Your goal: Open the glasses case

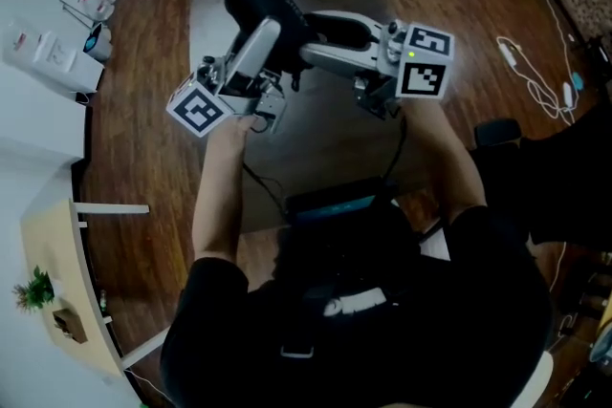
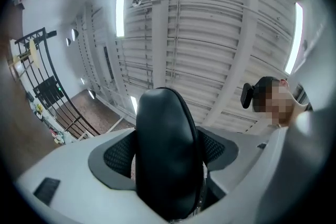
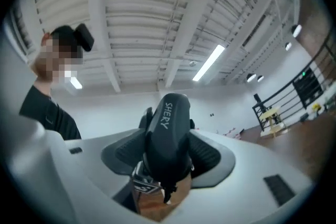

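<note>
One glasses case (image 2: 168, 149) is counted, black and smooth-shelled, along with two grippers, each fitted with one marker cube (image 1: 201, 107). The case is held up in the air between the two grippers, over a wooden floor (image 1: 143, 139).

Close in at the left gripper (image 1: 268, 32), the gap between the jaws is filled by the case. The jaws are set wide, and the dark pads (image 2: 118, 157) are pressed against both sides of the shell, so the case is clamped. A zip line (image 2: 201, 191) is seen along the shell's edge on the right-hand pad's side. From this gripper the case rises up and away along the jaws, with its rounded end farthest.

The right gripper (image 1: 320, 38) is likewise spread wide, and its pads (image 3: 210, 157) are closed on a narrower part of the same case, where white lettering (image 3: 164, 115) is printed. A small zip pull (image 3: 167, 194) hangs at the near, lower end. The long axis is laid roughly from one gripper to the other and reaches out past the right gripper's jaws. Whether the shell is parted cannot be told.

Beyond the case, a ribbed ceiling (image 2: 210, 18) is seen.
</note>
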`<state>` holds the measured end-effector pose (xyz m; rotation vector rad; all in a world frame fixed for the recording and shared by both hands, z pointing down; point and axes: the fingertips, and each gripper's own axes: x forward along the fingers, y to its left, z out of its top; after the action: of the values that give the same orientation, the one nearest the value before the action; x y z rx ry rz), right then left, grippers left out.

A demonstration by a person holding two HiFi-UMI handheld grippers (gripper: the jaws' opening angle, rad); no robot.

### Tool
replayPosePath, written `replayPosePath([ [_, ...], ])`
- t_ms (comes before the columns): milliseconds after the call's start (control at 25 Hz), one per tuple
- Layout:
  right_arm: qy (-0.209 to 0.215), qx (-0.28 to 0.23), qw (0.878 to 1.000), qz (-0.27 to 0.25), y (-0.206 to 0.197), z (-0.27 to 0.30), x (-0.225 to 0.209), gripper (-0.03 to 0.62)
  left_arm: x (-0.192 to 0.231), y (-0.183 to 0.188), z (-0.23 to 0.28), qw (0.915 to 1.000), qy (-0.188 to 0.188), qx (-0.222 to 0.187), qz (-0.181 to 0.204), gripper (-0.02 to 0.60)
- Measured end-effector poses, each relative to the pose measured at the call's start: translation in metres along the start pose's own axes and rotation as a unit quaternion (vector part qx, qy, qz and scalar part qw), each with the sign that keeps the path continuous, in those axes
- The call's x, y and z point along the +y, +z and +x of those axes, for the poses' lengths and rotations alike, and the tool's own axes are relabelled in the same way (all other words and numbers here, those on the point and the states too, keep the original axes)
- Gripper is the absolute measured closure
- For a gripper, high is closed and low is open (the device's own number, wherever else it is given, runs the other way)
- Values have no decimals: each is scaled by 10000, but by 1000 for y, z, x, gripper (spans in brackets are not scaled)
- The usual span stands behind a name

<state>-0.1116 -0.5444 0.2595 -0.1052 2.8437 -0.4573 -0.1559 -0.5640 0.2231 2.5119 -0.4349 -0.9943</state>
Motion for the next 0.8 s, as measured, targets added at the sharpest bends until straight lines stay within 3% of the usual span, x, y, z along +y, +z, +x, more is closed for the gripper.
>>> replayPosePath([
  [80, 242, -456, 9955, 789, 10, -9, -7, 316, -1, -1, -1, 9999, -70, -40, -69, 254],
  [160, 541, -1074, 9785, 1672, 22, -23, -15, 351, -1, 0, -5, 9995, -157, -146, -224, 261],
  [240, 602, -1418, 9663, 2061, 25, -33, -24, 393, 1, 1, -8, 9992, -128, -188, -321, 266],
  [280, 456, -1449, 9677, 2010, 24, -36, -30, 398, 3, 1, -9, 9992, -62, -206, -322, 269],
  [400, -588, -1352, 9813, 1237, 23, -48, -51, 404, 15, 3, -16, 9984, 257, -380, -317, 275],
  [520, -1591, -1168, 9798, -324, 37, -58, -44, 404, 30, 5, -26, 9950, 760, -605, -244, 275],
  [600, -1525, -1001, 9761, -1179, 41, -51, -14, 404, 38, 8, -31, 9913, 1069, -767, -88, 275],
  [680, -1132, -459, 9752, -1845, 30, -26, 22, 404, 42, 10, -32, 9884, 1287, -784, 162, 275],
  [760, -1016, 235, 9683, -2270, 9, -1, 34, 404, 37, 7, -26, 9900, 1193, -707, 249, 276],
  [800, -1194, 488, 9613, -2433, 0, 6, 25, 404, 32, 5, -22, 9922, 1026, -683, 205, 275],
])
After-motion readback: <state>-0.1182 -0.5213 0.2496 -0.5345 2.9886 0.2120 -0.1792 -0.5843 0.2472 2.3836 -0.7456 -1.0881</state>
